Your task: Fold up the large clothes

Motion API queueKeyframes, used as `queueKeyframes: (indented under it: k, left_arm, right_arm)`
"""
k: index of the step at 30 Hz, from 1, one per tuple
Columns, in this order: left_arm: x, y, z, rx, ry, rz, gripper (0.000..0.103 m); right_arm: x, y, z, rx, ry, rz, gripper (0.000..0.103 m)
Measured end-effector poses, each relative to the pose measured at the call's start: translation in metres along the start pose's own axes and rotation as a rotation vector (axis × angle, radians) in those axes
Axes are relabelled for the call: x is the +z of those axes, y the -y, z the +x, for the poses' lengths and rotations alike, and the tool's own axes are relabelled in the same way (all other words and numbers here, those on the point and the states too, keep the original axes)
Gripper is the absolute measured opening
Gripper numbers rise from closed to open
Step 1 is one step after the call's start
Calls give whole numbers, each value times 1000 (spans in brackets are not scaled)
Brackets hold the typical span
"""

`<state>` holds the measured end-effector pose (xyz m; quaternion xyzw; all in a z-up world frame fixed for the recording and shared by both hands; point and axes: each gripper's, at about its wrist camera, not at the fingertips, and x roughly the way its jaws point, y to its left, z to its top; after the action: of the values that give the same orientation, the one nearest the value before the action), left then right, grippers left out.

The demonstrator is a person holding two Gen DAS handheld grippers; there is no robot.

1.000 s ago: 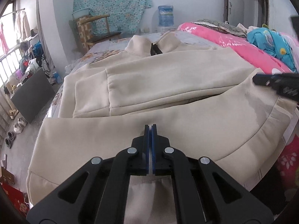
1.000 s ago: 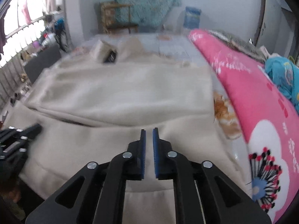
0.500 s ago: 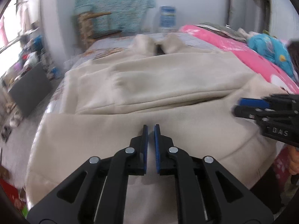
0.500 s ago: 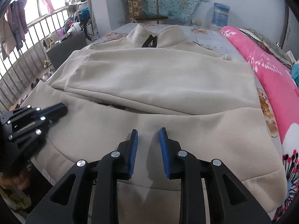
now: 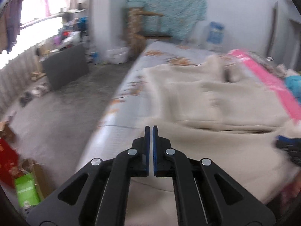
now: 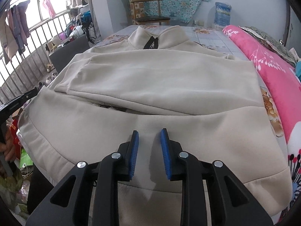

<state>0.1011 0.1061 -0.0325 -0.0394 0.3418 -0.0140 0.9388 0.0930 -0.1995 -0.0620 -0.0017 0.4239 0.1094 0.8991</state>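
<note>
1. The cream jacket [image 6: 161,86] lies spread on the bed [image 6: 212,37], collar at the far end, sleeves folded across the chest, hem nearest the camera.
2. The right gripper [image 6: 149,137] hovers over the middle of the hem band, its blue pads clearly parted with nothing between them.
3. The left gripper [image 5: 149,131] sits over the jacket's near left corner by the bed edge; its pads are almost together with only a thin slit between them, and no cloth is visibly caught (this view is badly blurred).
4. A pink quilt [image 6: 272,75] runs along the jacket's right side, touching or just beside it.
5. Beyond the collar stand a wooden chair [image 6: 148,11] and a water bottle [image 6: 223,14]; railings [image 6: 28,56] lie to the left.
</note>
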Motion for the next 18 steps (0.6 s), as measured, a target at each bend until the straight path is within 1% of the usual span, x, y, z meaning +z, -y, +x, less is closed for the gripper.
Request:
queueKeyframes:
  k: [2,3,5,7,9,10,11,13,14,15,16,17,18]
  left_arm:
    - [-3,28,-10,-148,0,38,3]
    - [-6,42,-13,-204,-6,64,4]
    - [-15,74,-14,-293,-36,141,5]
    - [-25,97,-5,-308,-89,200,5]
    - [-34,110,10,-289,-149,226,5]
    - [-36,111,13,-284,-155,222,5]
    - [-37,109,13,-285,-144,214,5]
    - [-36,107,16,-296,-157,197,5]
    - [-35,105,18,-307,-162,182,5]
    - [-36,103,18,-312,-166,175,5]
    - [-35,104,19,-316,-169,172,5]
    - [-35,105,21,-317,-172,172,5]
    - [-35,106,21,-315,-173,173,5]
  right_arm:
    - [0,1,0,6,-1,6,24]
    - [1,1,0,9,-2,8,24]
    - [2,4,-1,22,-8,19,24]
    - [3,11,-6,10,-1,37,25]
    - [3,27,-15,-15,26,76,25]
    - [3,37,-20,-42,37,100,25]
    - [1,54,-25,-95,48,134,25]
    - [-4,78,-28,-189,47,176,25]
    - [-7,95,-27,-247,36,206,18]
    - [-9,107,-28,-216,29,245,10]
    - [-10,115,-31,-186,33,284,9]
    - [-9,117,-37,-195,43,306,11]
    - [-8,114,-42,-233,54,292,14]
